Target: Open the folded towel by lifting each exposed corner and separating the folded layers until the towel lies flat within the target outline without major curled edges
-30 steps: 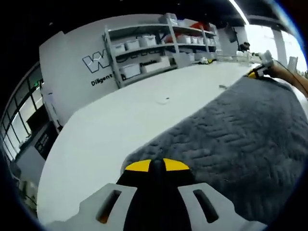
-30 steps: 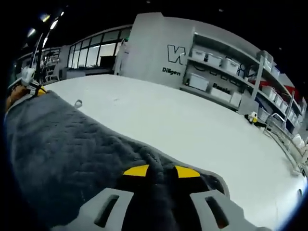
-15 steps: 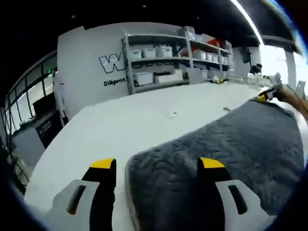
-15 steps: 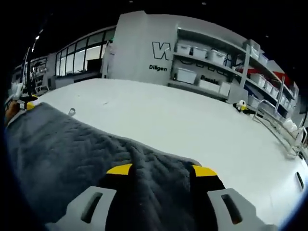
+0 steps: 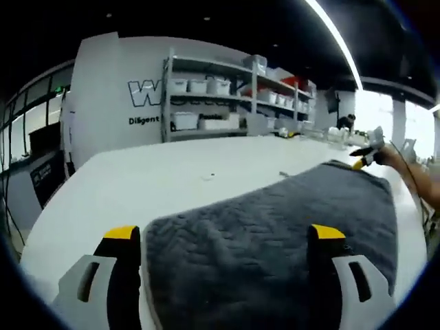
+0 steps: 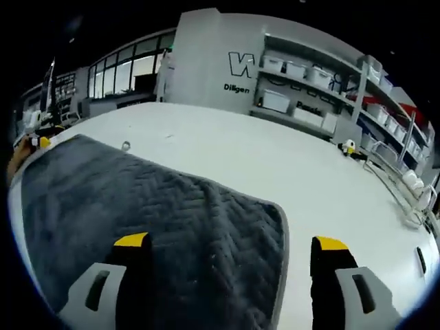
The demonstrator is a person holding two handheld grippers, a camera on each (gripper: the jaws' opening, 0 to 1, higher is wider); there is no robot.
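A dark grey towel (image 5: 275,213) with a herringbone weave lies spread out flat on the white table (image 5: 172,172). My left gripper (image 5: 225,234) stands open, its yellow-tipped jaws wide apart on either side of the towel's near edge, holding nothing. The other gripper (image 5: 363,161) shows at the towel's far corner, with a hand behind it. In the right gripper view the towel (image 6: 137,199) ends in a rounded corner between the jaws. My right gripper (image 6: 230,242) is open too and holds nothing. The left gripper (image 6: 38,141) shows small at the far left corner.
Metal shelves with white bins (image 5: 227,89) stand against the wall beyond the table (image 6: 275,158). A small ring-like item (image 6: 126,146) lies near the towel's far edge. A small yellow and white object (image 6: 350,148) and a metal rail (image 6: 405,199) sit at the table's right.
Both grippers were shut on a towel corner a second ago; both have opened wide and let go. The towel has settled flat on the table.
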